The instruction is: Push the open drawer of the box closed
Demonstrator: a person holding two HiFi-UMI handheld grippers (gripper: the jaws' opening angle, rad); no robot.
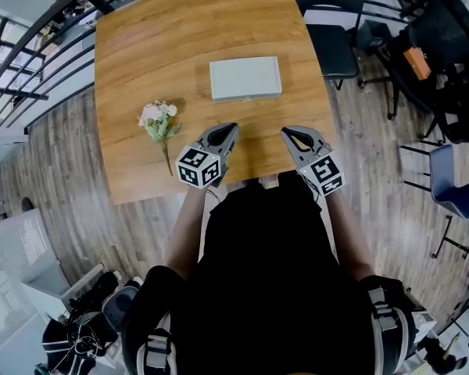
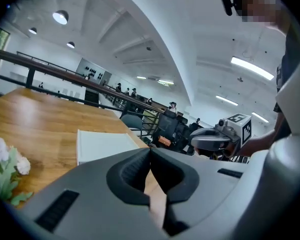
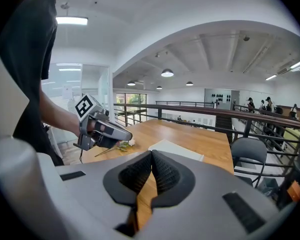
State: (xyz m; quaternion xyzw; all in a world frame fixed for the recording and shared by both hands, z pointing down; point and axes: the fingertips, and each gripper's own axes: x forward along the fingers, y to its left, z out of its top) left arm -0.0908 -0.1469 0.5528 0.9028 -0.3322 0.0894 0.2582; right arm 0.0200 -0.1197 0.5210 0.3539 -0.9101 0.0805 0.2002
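A flat pale grey box (image 1: 245,79) lies mid-table; I also see the box (image 2: 102,145) in the left gripper view and the box (image 3: 176,149) in the right gripper view. Whether its drawer stands out, I cannot tell. My left gripper (image 1: 228,129) hovers near the table's front edge, short of the box, with jaws shut and empty. My right gripper (image 1: 291,133) is level with it to the right, also shut on nothing. The left gripper (image 2: 150,151) has its tips touching, and so does the right gripper (image 3: 152,154).
A sprig of pale flowers (image 1: 159,123) lies on the wooden table (image 1: 141,45) left of the left gripper. A black chair (image 1: 332,30) stands at the table's right side and a blue chair (image 1: 453,182) farther right. A railing runs along the left.
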